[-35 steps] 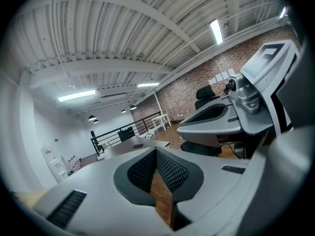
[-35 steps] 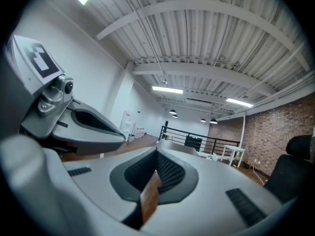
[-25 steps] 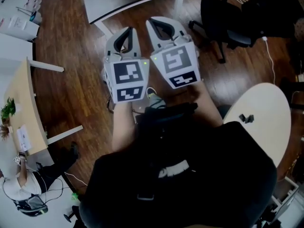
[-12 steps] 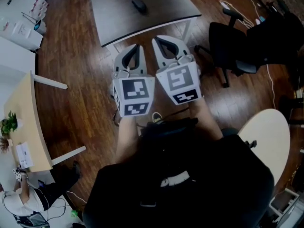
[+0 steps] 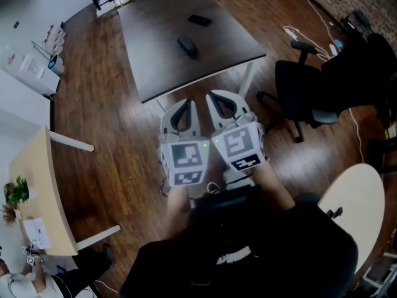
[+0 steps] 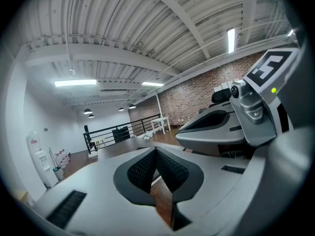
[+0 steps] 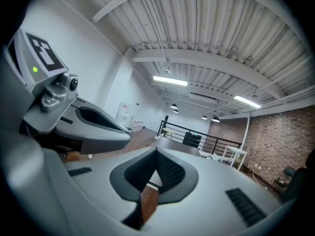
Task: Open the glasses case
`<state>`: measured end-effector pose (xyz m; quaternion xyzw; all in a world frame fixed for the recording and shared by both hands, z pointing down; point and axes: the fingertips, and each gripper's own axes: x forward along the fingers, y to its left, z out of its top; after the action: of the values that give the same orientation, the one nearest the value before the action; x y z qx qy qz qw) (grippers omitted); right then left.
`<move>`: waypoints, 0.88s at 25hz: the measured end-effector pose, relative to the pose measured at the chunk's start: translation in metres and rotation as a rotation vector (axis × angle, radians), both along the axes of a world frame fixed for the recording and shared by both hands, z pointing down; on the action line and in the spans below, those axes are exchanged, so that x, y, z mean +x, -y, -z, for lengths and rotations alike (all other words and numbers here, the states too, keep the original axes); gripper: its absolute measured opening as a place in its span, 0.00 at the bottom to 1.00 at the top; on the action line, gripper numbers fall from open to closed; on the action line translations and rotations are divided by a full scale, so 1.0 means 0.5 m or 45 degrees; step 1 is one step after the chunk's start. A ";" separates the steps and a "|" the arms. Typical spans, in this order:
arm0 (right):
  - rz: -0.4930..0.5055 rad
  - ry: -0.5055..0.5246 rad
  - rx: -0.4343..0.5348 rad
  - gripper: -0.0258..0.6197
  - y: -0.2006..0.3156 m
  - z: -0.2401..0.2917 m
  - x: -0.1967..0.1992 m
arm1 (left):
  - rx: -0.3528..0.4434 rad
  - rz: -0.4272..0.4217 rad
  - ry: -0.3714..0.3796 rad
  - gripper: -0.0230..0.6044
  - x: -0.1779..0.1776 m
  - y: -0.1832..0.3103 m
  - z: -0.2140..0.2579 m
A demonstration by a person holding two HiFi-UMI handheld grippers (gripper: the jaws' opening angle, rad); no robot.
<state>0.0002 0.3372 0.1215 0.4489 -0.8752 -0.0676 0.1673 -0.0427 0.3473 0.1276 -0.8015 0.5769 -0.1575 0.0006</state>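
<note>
**Case unopened, neither gripper yet at the table**

Progress: none of the task shows as done. The oblong dark object taken to be the glasses case (image 5: 188, 46) lies closed on the dark table (image 5: 155, 61) in the upper middle of the head view. A flatter dark item (image 5: 200, 20) lies above and to the right of it on the same top. At this size I cannot say for certain which of the two is the case. The rounded shape of the lower one favours it. No lid stands raised on either object.

Grippers: the left gripper (image 5: 183, 107) and the right gripper (image 5: 222, 99) sit side by side in the centre of the frame, over the wooden floor (image 5: 105, 117), just below the table's near edge. Each gripper's own view shows its jaws pressed together with nothing between the pads. The ribbed faces meet along one line on both the left (image 6: 155, 154) and the right (image 7: 156, 154).

Position of the case: it lies above the grippers in the head view, well apart from both. A strip of bare table top separates it from the near edge. It sits roughly in line with the left gripper and up and to the left of the right one. Neither gripper view shows it plainly.

Outstanding, in my judgement: the approach to the table, the spreading of the jaws, a hold on the case and the lifting of its lid. That is the whole job.
</note>
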 end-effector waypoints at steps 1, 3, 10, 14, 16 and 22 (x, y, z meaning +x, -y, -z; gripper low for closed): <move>-0.003 -0.001 -0.003 0.07 0.012 -0.002 0.002 | -0.004 -0.002 0.003 0.04 0.000 0.012 -0.003; -0.004 0.002 0.000 0.07 0.039 -0.006 0.006 | -0.010 -0.004 0.006 0.04 0.005 0.037 -0.012; 0.009 0.068 0.010 0.07 0.227 -0.002 0.013 | -0.015 0.010 0.071 0.04 0.016 0.211 -0.018; 0.026 0.081 -0.014 0.07 0.361 -0.015 0.017 | -0.037 0.037 0.081 0.04 0.013 0.342 -0.030; 0.029 0.089 -0.025 0.07 0.437 -0.023 0.027 | -0.045 0.050 0.085 0.04 0.016 0.414 -0.038; 0.071 0.094 -0.068 0.07 0.593 -0.049 0.041 | -0.088 0.103 0.101 0.04 0.016 0.568 -0.066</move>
<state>0.0209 0.0405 0.1458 0.4220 -0.8944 -0.0322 0.1448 -0.0346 0.0633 0.1605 -0.7702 0.6025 -0.2088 -0.0108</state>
